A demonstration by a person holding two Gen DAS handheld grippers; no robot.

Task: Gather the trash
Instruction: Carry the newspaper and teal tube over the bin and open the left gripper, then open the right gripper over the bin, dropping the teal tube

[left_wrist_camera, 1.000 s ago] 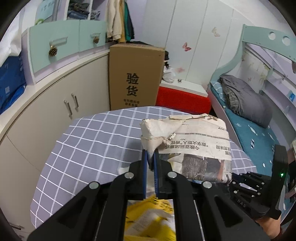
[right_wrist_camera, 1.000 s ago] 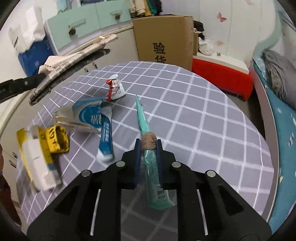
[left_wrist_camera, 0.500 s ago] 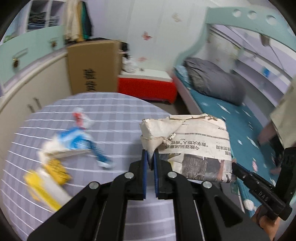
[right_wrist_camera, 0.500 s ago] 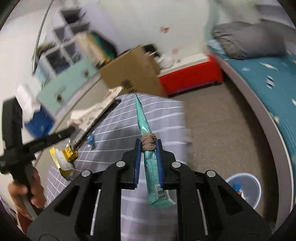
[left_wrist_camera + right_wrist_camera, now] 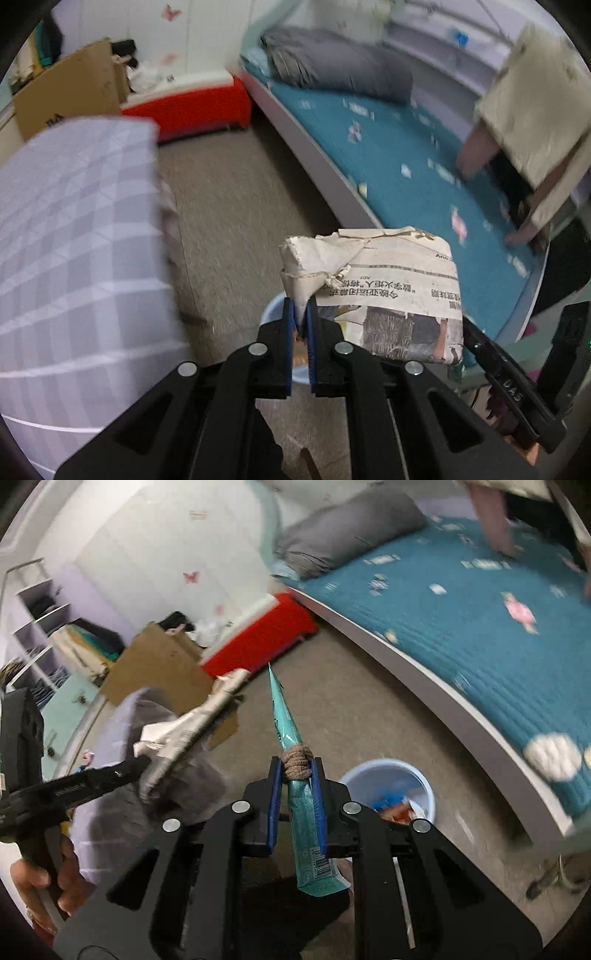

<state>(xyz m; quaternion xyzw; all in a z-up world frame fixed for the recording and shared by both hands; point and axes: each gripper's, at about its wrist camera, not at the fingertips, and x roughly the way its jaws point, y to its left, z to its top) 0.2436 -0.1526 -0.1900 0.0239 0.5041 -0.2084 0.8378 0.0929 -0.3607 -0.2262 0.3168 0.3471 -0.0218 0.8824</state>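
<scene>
My left gripper (image 5: 301, 314) is shut on a corner of a folded newspaper (image 5: 384, 291) and holds it in the air above a light blue bin (image 5: 271, 314), which is mostly hidden behind the jaws and paper. My right gripper (image 5: 297, 779) is shut on a teal wrapper (image 5: 291, 760) with a brown band knotted round it, held above the floor just left of the same blue bin (image 5: 388, 786), which holds some trash. The left gripper with the newspaper (image 5: 192, 720) also shows in the right wrist view.
A table with a grey checked cloth (image 5: 74, 240) stands at the left. A bed with a teal cover (image 5: 406, 155) runs along the right. A red box (image 5: 192, 107) and a cardboard box (image 5: 66, 96) stand at the far wall. Brown carpet (image 5: 240, 192) lies between.
Both grippers have swung away from the table toward the floor and the blue bin, still holding the newspaper and the teal wrapper. The table's trash has left view.
</scene>
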